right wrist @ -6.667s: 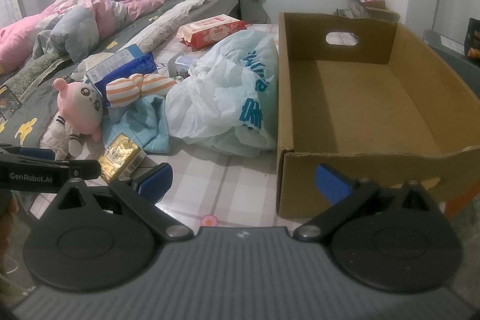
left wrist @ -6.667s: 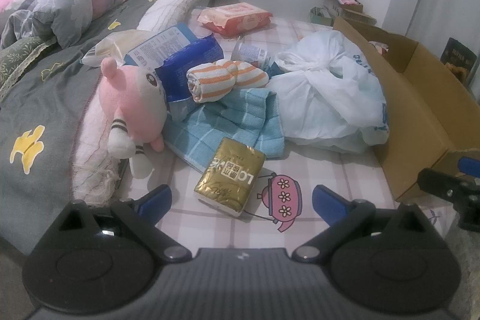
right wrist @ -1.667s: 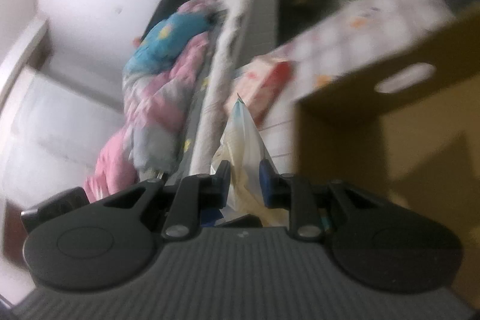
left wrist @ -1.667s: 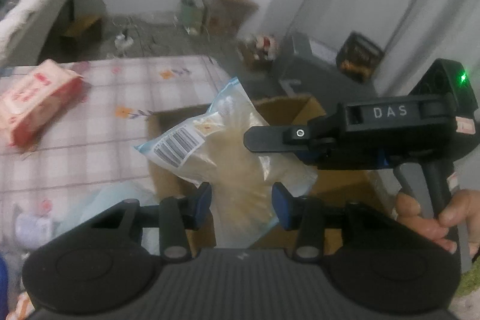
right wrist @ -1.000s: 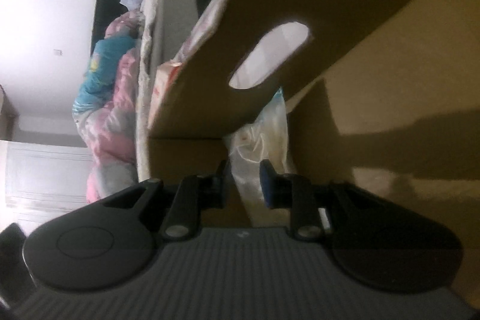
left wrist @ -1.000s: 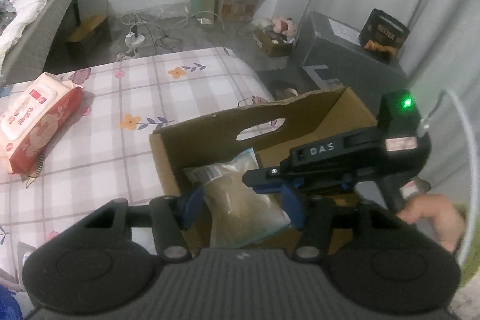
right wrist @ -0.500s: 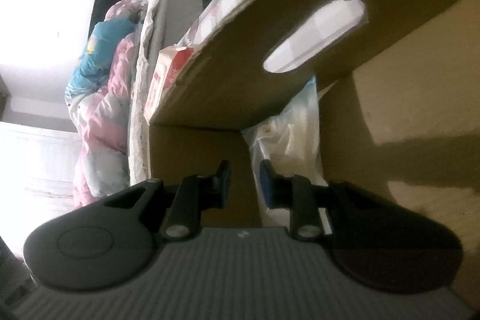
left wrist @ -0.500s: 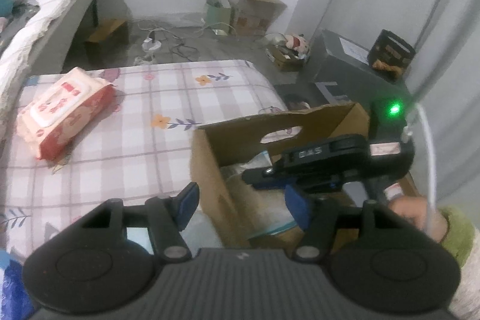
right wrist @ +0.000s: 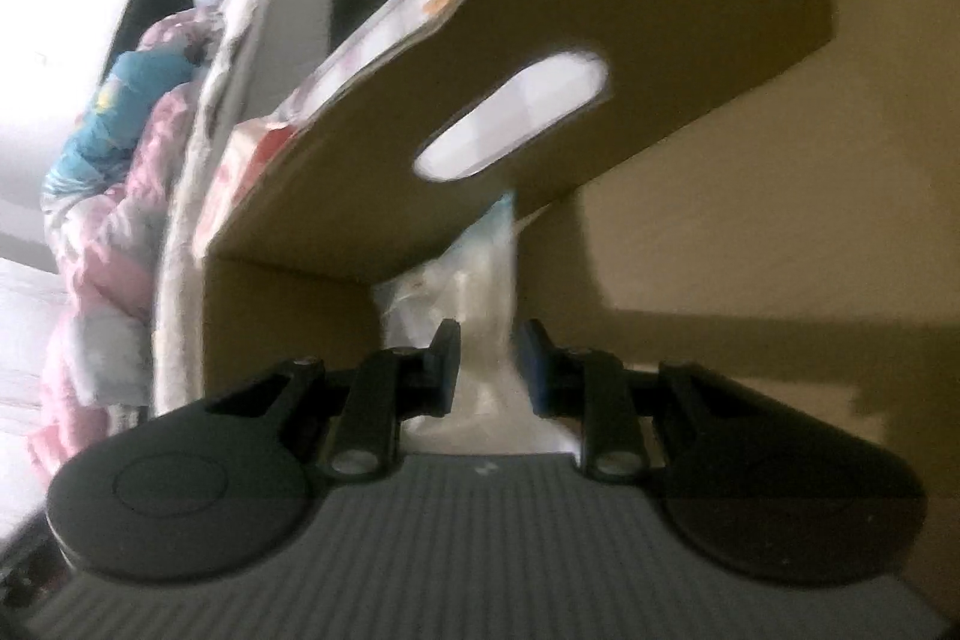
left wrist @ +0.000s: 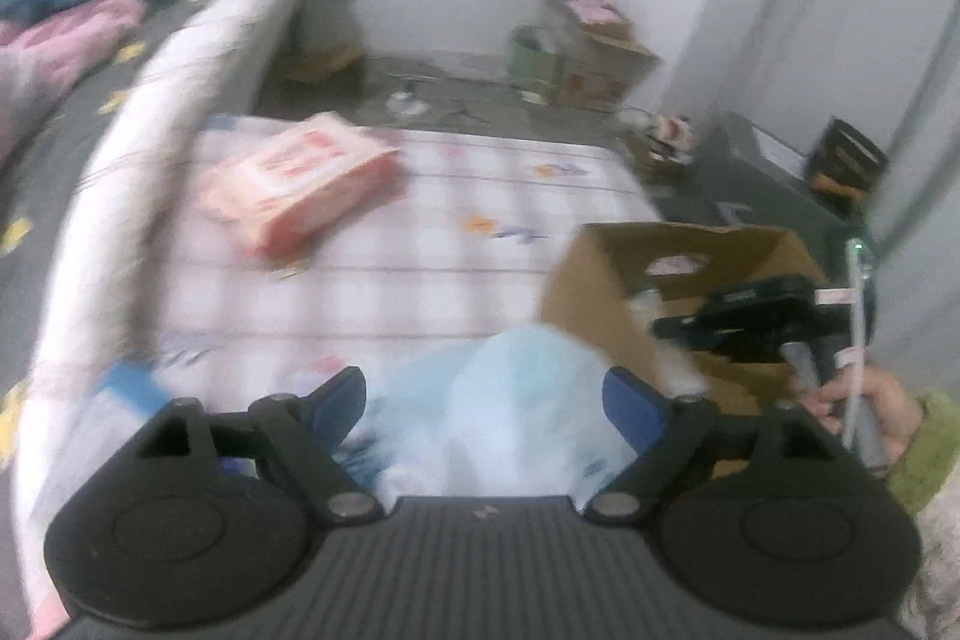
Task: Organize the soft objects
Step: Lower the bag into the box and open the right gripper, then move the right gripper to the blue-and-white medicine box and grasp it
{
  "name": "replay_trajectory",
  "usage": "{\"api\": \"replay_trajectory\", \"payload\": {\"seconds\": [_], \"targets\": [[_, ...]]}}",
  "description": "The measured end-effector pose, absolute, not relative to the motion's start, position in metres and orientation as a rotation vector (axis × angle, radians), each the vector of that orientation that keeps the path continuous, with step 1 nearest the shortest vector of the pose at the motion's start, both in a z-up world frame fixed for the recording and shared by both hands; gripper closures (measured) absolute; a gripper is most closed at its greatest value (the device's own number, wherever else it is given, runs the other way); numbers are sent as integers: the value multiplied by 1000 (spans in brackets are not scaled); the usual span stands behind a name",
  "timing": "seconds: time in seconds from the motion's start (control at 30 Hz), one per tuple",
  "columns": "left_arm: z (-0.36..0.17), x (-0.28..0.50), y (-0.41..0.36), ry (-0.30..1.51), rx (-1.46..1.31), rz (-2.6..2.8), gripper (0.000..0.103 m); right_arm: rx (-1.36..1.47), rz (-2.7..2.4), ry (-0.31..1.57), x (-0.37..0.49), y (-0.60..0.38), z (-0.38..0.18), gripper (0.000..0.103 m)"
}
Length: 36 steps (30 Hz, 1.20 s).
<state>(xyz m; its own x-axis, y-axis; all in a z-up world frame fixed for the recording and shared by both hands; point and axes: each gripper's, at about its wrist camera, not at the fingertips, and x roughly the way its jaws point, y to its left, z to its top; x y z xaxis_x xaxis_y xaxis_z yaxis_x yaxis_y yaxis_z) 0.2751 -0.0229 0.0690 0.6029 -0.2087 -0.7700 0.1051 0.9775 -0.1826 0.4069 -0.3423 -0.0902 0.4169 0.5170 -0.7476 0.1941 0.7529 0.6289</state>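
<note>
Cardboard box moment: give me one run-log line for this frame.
left gripper: jaws just opened, empty | right gripper: shut on clear bag | bag in cardboard box

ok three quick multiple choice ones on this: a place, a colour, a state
1. The clear bag is: A on the bed, B inside the cardboard box, C on the floor.
2. The wipes pack is: A green, B black, C pink.
3. On the right gripper, the fingers are: A closed on the clear bag, B wide open, C holding a plush toy.
Key: 1 B, box walls surround it; 2 C, its wrapper shows pink; 3 A, the bag sits pinched between them.
</note>
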Motion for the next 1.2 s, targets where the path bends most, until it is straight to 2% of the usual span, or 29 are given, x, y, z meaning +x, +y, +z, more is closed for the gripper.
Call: {"api": "replay_trajectory", "payload": {"seconds": [0.13,0.2,0.27,0.33,0.43,0.73,0.93,1.07,1.2], "targets": [[74,244,20,858,-147,-96,14,643,229,1126,406,-334,-79,80],[78,227,40,815,-153,-63,10,626,236,1116,401,-332,-71,78],[80,211,60,774,-162,-20,9,600,237,1096,395,-335,-59,66],[81,198,76,749,-186,15,9,555,225,1066,389,-336,-42,46],[78,182,102,735,-257,44,9,499,221,1018,380,-336,-15,41],[66,154,146,708,-273,84,9,430,340,877,354,-291,68,39],[59,163,157,719,-208,115,10,460,585,952,347,-199,88,39],[47,183,160,767,-133,96,18,464,722,1050,354,-128,79,39],[29,209,164,856,-81,72,35,447,759,1169,376,-65,49,39]]}}
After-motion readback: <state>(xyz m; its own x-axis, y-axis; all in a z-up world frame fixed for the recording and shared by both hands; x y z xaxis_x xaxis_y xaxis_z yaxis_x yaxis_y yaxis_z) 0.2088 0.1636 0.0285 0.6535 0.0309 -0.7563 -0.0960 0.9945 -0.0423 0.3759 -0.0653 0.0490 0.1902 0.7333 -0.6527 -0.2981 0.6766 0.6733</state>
